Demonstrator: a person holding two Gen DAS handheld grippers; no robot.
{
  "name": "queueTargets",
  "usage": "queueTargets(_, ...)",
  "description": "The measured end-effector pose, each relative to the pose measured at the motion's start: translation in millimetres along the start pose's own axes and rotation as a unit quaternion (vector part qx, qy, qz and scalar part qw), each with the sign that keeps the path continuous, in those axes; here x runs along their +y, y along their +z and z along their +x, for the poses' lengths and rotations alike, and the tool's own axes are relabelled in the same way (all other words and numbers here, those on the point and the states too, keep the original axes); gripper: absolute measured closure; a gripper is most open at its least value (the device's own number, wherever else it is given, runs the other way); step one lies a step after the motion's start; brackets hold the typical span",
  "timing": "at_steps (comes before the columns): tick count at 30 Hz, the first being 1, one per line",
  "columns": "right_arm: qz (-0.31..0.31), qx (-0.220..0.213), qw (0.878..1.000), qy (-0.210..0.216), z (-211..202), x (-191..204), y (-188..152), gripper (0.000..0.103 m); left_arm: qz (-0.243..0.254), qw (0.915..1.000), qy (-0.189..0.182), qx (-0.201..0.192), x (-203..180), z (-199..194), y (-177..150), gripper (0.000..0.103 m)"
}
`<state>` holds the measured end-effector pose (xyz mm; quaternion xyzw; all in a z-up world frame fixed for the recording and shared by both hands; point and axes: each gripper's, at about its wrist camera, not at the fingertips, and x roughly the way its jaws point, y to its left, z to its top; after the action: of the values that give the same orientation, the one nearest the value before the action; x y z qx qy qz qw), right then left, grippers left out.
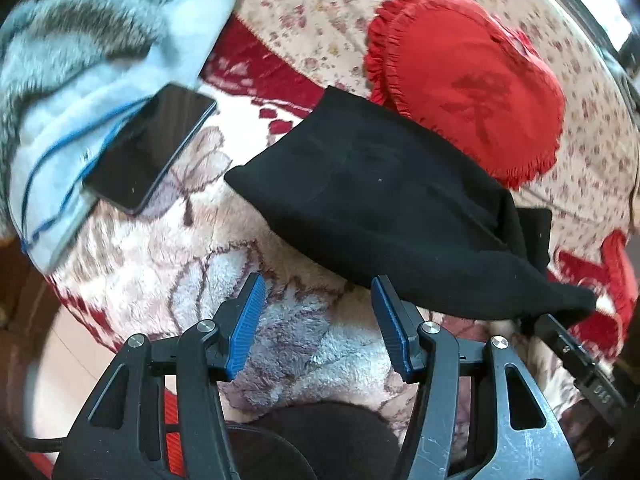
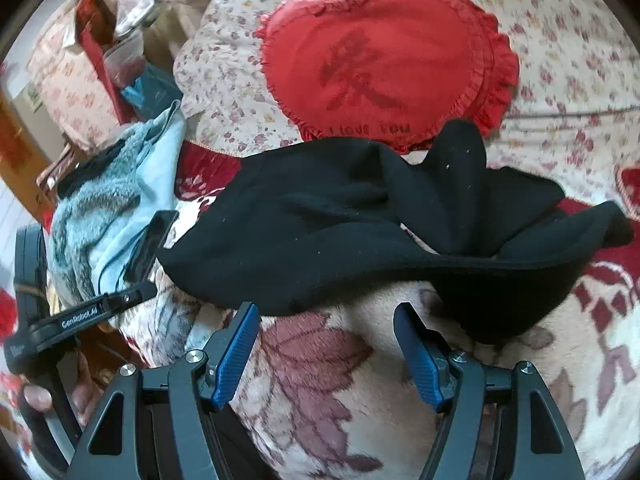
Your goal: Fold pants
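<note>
**Black pants lie bunched on a bed, both tongs spread just short of them**

The pants (image 2: 320, 232) sprawl across the middle of the right wrist view, a dark, loosely gathered heap with one flap standing up at upper right of centre and folds trailing toward the right edge. In the left wrist view the same pants (image 1: 380, 200) run from the centre down toward the lower right, their near hem ending in a point.

They rest on a plush blanket (image 2: 340, 380) patterned with leaves in cream, mauve and red. Behind them, in the upper part of both frames, sits a red frilled cushion (image 2: 384, 60), its lower edge partly covered by the cloth, on a flower-print cover (image 2: 560, 40).

The right tongs (image 2: 326, 356) hang at the bottom of their frame, blue pads wide apart and nothing between them but blanket; the hem lies just beyond the pad tips. The left tongs (image 1: 318, 324) are likewise spread and empty, the right-hand pad just at the edge of the hem.

To the left of the pants, a dark phone (image 1: 150, 148) lies tilted against a pale blue fleece (image 1: 80, 80) in the upper left of the left wrist view. In the right wrist view's lower left, a person's fingers (image 2: 36, 396) grip the handle of the left tongs.
</note>
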<state>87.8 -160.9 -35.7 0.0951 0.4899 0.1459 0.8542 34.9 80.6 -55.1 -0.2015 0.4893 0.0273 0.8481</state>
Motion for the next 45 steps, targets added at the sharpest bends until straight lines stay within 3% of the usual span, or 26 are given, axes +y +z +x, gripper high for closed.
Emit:
queueTargets(7,0.095,0.001,0.995,0.039,25.2,-20.8,14.2,0.035,-0.057,0.9979,-0.02,0.021,10.7,25.8,13.5,0.048)
queueTargets(11,0.108,0.007,0.992,0.066,38.4,-23.5,21.4,0.039,-0.096,0.9939,-0.046,0.028,14.9,43.4,25.3,0.048)
queueTargets(15,0.083,0.007,0.996,0.04,50.5,-23.3,22.7,0.07,-0.105,0.9928,-0.046,0.034,10.8,59.5,33.6,0.048)
queueTargets(18,0.074,0.019,0.996,0.039,60.0,-26.0,17.5,0.084,-0.07,0.9966,-0.016,0.04,-1.4,70.1,32.0,0.049)
queueTargets(20,0.055,0.019,0.998,0.035,61.9,-22.1,13.8,0.093,-0.04,0.9988,-0.009,0.026,-10.7,66.5,29.6,0.064)
queueTargets(21,0.049,0.02,0.998,0.034,61.9,-20.5,13.0,0.097,-0.029,0.9992,-0.015,0.024,-14.7,64.3,27.9,0.079)
queueTargets(25,0.021,0.016,0.999,0.034,52.5,-8.5,8.6,0.098,0.005,1.0,0.0,0.004,-24.8,46.7,23.0,0.093)
queueTargets(31,-0.001,0.023,0.997,0.068,27.4,16.0,-9.9,0.098,0.028,0.9989,0.011,-0.034,-9.9,3.2,8.7,0.094)
queueTargets(33,-0.001,0.034,0.997,0.066,34.5,20.5,-19.4,0.098,0.027,0.9992,0.026,-0.015,0.1,13.5,5.5,0.094)
queueTargets(35,0.013,0.074,0.996,0.05,55.2,16.5,-30.5,0.098,0.013,0.9992,0.034,0.019,11.5,28.8,0.6,0.094)
queueTargets(37,0.027,0.104,0.992,0.058,60.2,11.4,-37.4,0.097,0.02,0.9989,0.039,0.017,11.2,28.0,-2.8,0.094)
queueTargets(38,0.023,0.099,0.993,0.062,53.4,10.5,-38.4,0.096,0.028,0.9987,0.042,0.01,10.1,24.0,-4.1,0.093)
queueTargets(39,0.014,0.087,0.994,0.058,40.4,8.8,-38.8,0.092,0.033,0.9984,0.045,0.007,9.0,20.4,-5.8,0.093)
queueTargets(42,0.005,0.067,0.997,0.039,-0.3,-5.8,-41.6,0.068,0.035,0.9978,0.056,-0.002,6.9,7.7,-7.2,0.094)
queueTargets(45,0.029,0.048,0.998,0.032,-38.1,-33.5,-46.4,0.065,0.031,0.9978,0.055,-0.02,6.0,-5.5,-4.6,0.093)
